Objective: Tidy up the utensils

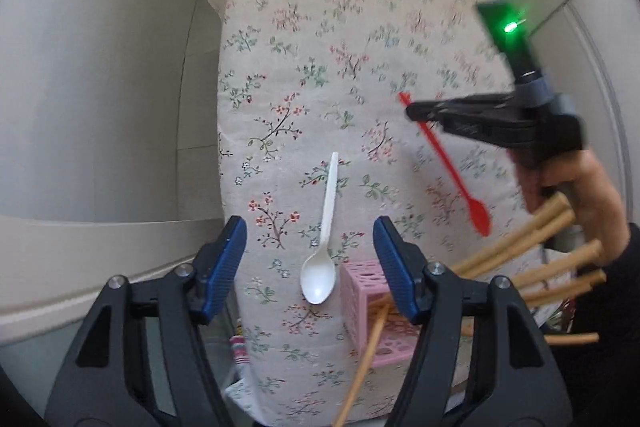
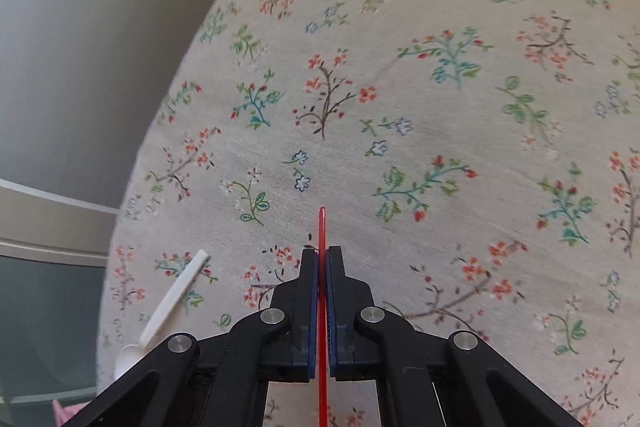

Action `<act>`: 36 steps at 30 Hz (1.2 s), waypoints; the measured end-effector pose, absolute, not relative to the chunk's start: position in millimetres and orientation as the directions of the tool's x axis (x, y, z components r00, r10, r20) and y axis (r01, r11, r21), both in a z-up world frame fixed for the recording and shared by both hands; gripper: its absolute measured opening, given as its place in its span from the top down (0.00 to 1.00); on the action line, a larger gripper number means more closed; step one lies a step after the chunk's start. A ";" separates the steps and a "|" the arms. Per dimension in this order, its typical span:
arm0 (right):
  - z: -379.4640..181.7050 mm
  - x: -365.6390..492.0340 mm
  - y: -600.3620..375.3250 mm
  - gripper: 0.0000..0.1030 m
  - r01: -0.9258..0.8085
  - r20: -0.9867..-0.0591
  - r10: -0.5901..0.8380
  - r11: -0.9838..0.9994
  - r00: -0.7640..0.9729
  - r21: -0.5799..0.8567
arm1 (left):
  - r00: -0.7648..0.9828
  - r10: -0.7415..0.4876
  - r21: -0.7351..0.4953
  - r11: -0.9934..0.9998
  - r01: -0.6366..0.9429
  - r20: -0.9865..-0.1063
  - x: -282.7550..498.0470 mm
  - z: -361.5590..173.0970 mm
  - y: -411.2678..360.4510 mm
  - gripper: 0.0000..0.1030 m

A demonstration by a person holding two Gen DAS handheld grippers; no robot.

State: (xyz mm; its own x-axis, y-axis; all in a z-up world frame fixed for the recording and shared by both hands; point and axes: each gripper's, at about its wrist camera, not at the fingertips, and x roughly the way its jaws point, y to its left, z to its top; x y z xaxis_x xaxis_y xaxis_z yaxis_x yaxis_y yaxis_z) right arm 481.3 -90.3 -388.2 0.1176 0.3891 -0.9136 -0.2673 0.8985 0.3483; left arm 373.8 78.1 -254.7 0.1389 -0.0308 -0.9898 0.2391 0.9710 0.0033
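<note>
A white plastic spoon (image 1: 322, 251) lies on the flowered cloth (image 1: 320, 67), bowl nearest the camera. My left gripper (image 1: 310, 251) hangs over it, open, its blue pads either side of the spoon and apart from it. A thin red spoon (image 1: 448, 163) is lifted off the cloth, handle end pinched in my right gripper (image 1: 412, 111), bowl hanging low. In the right wrist view the right gripper (image 2: 322, 255) is shut on the red spoon (image 2: 322, 227), whose handle tip pokes out past the fingertips. The white spoon (image 2: 176, 295) lies at lower left there.
A pink perforated holder (image 1: 372, 307) stands by the cloth's near edge, with a wooden chopstick (image 1: 364, 363) leaning in it. Several wooden utensil handles (image 1: 532, 243) fan out at the right. A hand (image 1: 592, 195) grips the right tool. Pale tiled walls (image 1: 100, 67) surround the cloth.
</note>
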 end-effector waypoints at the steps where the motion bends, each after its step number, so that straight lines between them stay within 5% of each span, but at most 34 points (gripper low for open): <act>1: -383.9 480.5 -97.0 0.98 -0.260 -0.907 0.404 0.895 0.123 0.363 | 0.091 -0.006 0.017 0.967 0.254 -0.996 385.9 -269.1 72.5 0.44; 3: -374.2 474.5 -106.5 0.98 -0.248 -0.896 0.421 0.891 0.138 0.380 | -0.011 -0.007 -0.009 0.965 0.263 -1.000 405.5 -296.7 65.7 0.54; 6: -361.7 466.9 -119.4 0.98 -0.241 -0.883 0.444 0.884 0.155 0.402 | -0.098 -0.067 -0.089 0.965 0.246 -0.993 425.9 -328.5 61.8 0.56; 17: -358.3 451.0 -136.2 0.98 -0.253 -0.861 0.484 0.862 0.156 0.439 | -0.177 0.109 0.033 0.922 0.386 -0.978 425.7 -387.5 38.2 0.66; 19: -359.1 448.3 -134.9 0.98 -0.255 -0.859 0.487 0.860 0.156 0.442 | -0.174 0.106 0.028 0.916 0.401 -0.979 420.4 -387.3 35.9 0.76; 20: -358.7 446.8 -134.5 0.98 -0.254 -0.860 0.486 0.861 0.159 0.440 | -0.171 0.107 0.029 0.915 0.402 -0.979 417.8 -386.9 36.1 0.89; 27: -336.1 430.7 -144.7 0.98 -0.220 -0.836 0.495 0.865 0.238 0.450 | -0.074 0.051 0.024 0.942 0.334 -0.996 395.4 -365.9 61.7 0.90; 36: -261.1 386.7 -161.8 0.98 -0.199 -0.742 0.478 0.876 0.470 0.439 | 0.312 -0.110 -0.064 0.986 0.156 -0.944 350.1 -256.8 107.9 0.90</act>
State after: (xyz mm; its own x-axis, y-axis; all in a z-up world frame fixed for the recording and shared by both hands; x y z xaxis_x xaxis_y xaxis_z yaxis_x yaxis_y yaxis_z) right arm 386.7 -161.8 -261.1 0.4699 0.4784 -0.7418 -0.1989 0.8762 0.4391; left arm 350.1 107.9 -256.8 0.3124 -0.1103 -0.9435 0.1556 0.9858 -0.0637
